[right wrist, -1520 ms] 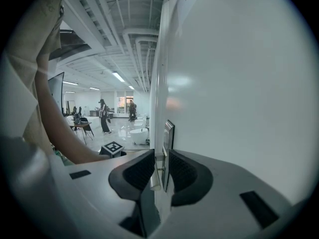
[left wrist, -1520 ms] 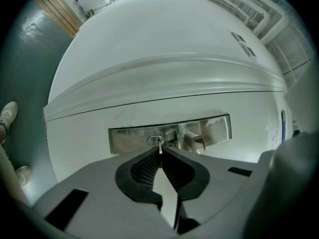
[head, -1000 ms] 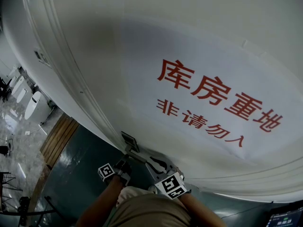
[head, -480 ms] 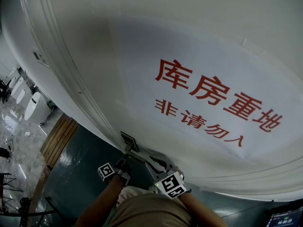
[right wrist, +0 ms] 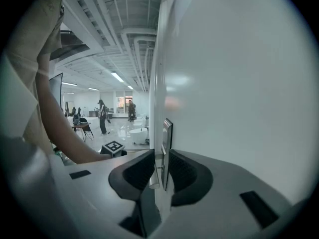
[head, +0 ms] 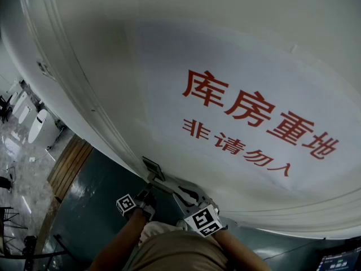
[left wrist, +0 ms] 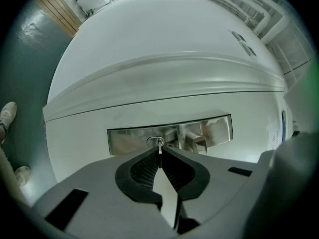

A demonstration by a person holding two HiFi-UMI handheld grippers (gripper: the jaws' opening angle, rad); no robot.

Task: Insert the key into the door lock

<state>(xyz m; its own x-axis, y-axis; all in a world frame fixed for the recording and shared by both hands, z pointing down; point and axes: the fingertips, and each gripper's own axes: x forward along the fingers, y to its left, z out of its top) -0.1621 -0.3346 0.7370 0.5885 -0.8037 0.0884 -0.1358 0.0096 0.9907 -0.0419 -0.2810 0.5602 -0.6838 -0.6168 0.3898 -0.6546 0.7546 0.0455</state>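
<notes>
A white door (head: 169,66) with red characters fills the head view. In the left gripper view its steel lock plate (left wrist: 127,137) lies straight ahead. My left gripper (left wrist: 159,152) is shut on a small silver key (left wrist: 159,147) held upright, its tip at the round keyhole (left wrist: 155,141). How deep the key sits I cannot tell. To the right of the keyhole is the door handle (left wrist: 196,138). My right gripper (right wrist: 160,158) is closed on this handle (right wrist: 155,176), one pad on each side, beside the plate's edge (right wrist: 167,133). Both grippers' marker cubes (head: 127,203) (head: 204,221) show low in the head view.
The door's edge and frame run up the left side (head: 73,78). Beyond are a wooden strip (head: 70,162) and white bathtubs (head: 42,126) on a glossy floor. People stand far off in the hall (right wrist: 102,116). The wearer's sleeve (right wrist: 35,73) fills the right gripper view's left.
</notes>
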